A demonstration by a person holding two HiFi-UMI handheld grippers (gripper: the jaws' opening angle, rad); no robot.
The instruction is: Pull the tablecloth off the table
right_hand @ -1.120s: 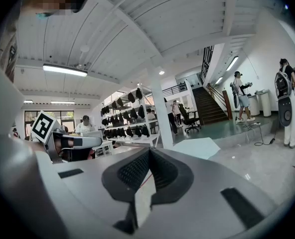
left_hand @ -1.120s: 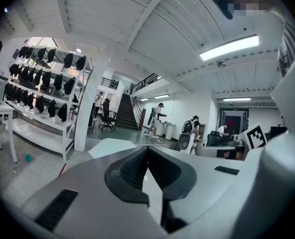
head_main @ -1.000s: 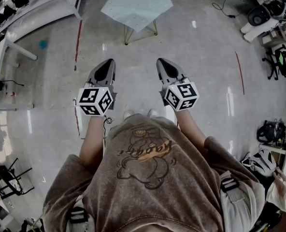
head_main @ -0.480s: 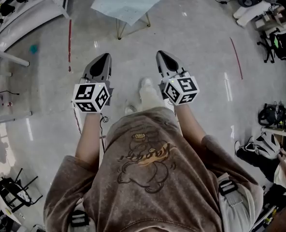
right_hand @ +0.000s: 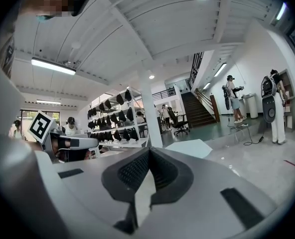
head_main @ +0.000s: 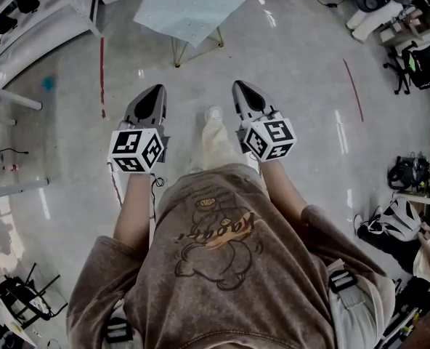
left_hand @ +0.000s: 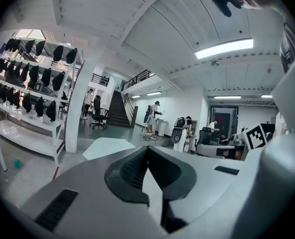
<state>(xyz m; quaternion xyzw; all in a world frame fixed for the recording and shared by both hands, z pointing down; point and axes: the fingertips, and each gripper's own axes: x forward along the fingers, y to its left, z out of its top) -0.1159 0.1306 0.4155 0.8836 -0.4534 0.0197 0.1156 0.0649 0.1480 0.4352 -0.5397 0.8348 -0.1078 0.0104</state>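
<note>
Left claw (head_main: pixel 156 90) and right claw (head_main: pixel 239 86), both clenched on nothing, point toward the pale tablecloth (head_main: pixel 189 6) covering the thin-legged worktop (head_main: pixel 177 52), well apart ahead, between their lines and marginally nearer the left.

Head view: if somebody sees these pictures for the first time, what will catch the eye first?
Two claws held side by side in the middle: the left claw and the right claw, both shut and empty, each with a black-and-white marker cube behind it. Ahead of them, at the top edge, a pale tablecloth covers a small table with thin yellowish legs, well apart from both claws.
</note>
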